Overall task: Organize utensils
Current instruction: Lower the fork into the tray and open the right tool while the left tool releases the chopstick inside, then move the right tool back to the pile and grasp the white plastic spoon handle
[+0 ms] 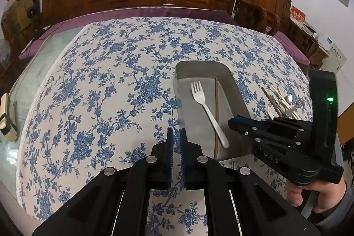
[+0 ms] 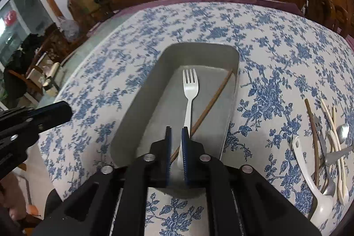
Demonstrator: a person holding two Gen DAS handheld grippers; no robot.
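Spread with a blue-flowered white tablecloth, bearing a grey rectangular metal tray holding a white plastic fork beside a brown wooden chopstick; loose cutlery pile at three o'clock; left gripper clenched empty; right gripper slightly parted, released, over the fork's handle.

Cloth left of tray free; utensil pile blocks right.

White fork and chopstick in tray
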